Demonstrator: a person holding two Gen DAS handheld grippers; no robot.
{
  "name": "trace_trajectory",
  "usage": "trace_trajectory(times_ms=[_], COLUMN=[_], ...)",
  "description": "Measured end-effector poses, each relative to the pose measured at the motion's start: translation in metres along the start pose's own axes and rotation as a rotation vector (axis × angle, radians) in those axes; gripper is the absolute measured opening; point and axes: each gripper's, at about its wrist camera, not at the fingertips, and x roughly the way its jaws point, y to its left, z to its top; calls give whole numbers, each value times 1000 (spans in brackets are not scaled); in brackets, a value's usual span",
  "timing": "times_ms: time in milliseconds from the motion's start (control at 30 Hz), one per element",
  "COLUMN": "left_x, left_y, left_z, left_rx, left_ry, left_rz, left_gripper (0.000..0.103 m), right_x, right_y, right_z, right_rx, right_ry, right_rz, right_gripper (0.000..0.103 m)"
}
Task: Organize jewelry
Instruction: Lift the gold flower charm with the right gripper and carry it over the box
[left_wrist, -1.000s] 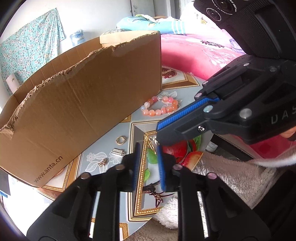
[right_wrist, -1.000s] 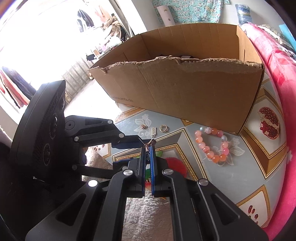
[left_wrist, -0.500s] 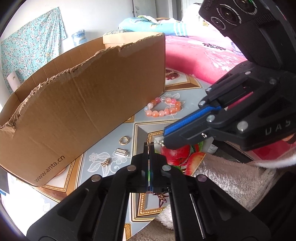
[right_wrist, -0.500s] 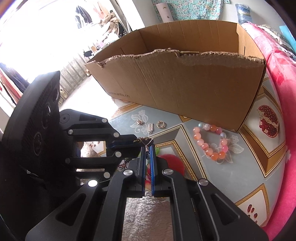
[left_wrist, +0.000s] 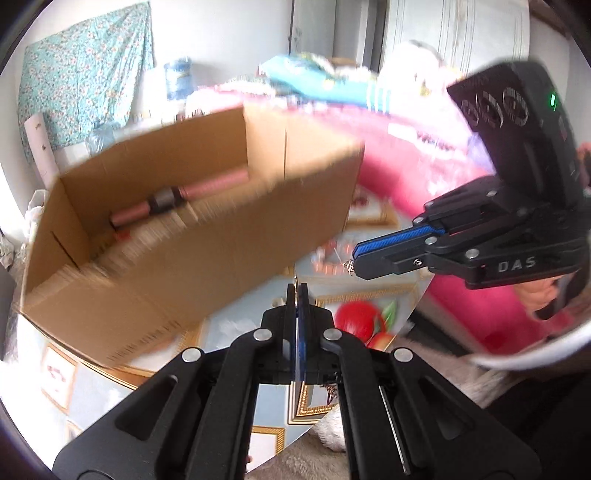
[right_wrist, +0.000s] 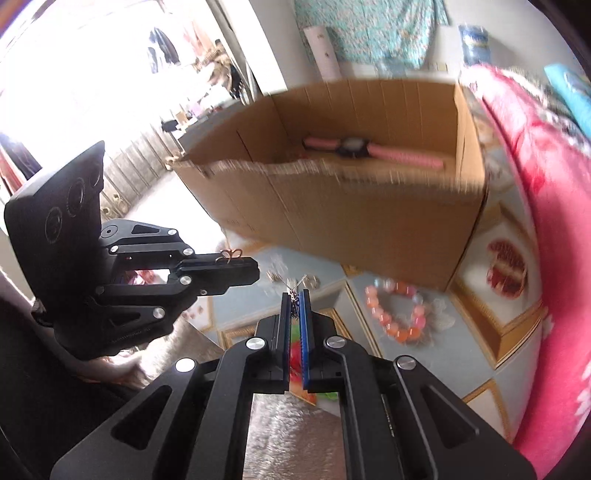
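Note:
My left gripper (left_wrist: 297, 291) is shut, with a thin gold chain (left_wrist: 295, 279) poking out of its tips. From the right wrist view the left gripper (right_wrist: 255, 271) shows a gold loop of the chain (right_wrist: 231, 254) above its fingers. My right gripper (right_wrist: 294, 300) is shut on a small dark and silver part of the chain (right_wrist: 294, 295). It also appears at the right of the left wrist view as the right gripper (left_wrist: 354, 263). Both hang above the table, in front of the cardboard box (right_wrist: 351, 214). A pink watch (right_wrist: 354, 147) lies inside it.
An orange bead bracelet (right_wrist: 399, 314) lies on the patterned tablecloth (right_wrist: 480, 354) near the box's right corner. Small earrings (right_wrist: 275, 276) sit by the box's front wall. A pink blanket (right_wrist: 546, 184) runs along the right. A furry cloth (right_wrist: 288, 435) lies under the grippers.
The left jaws closed on the gold chain. Both grippers then rose with it, so the inside of the box and the watch came into view.

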Motion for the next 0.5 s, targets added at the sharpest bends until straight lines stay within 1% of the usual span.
trace_trajectory(times_ms=[67,133,200,233,300,367,400,467,500], left_x=[-20,-35,-42,-40,-23,4,23,56,75], left_y=[10,24,43,55,80,105,123,152,166], left_z=[14,32,50,59,76,91,97,103,105], left_rx=[-26,-50,-89,-118,-179,-250,-313,-418,-463], left_ry=[-36,-69,-89,-83,-23,71,140,244,300], left_rz=[-31,-41,-54,-65,-73,-90,-117,-183,-194], left_gripper=[0,0,0,0,0,0,0,0,0], right_x=[-16,-25,-26,-23,-8,13,23,52,64], right_y=[7,9,4,2,-12,-24,-30,-42,-48], right_z=[16,33,56,66,92,117,128,148,156], right_rx=[-37,-70,-74,-71,-56,-37,-26,-1,15], right_ry=[-53,-100,-128,-126,-93,-26,12,103,142], right_rz=[9,9,7,7,-9,-20,-34,-43,-42], right_gripper=[4,4,4,4,4,4,4,4,4])
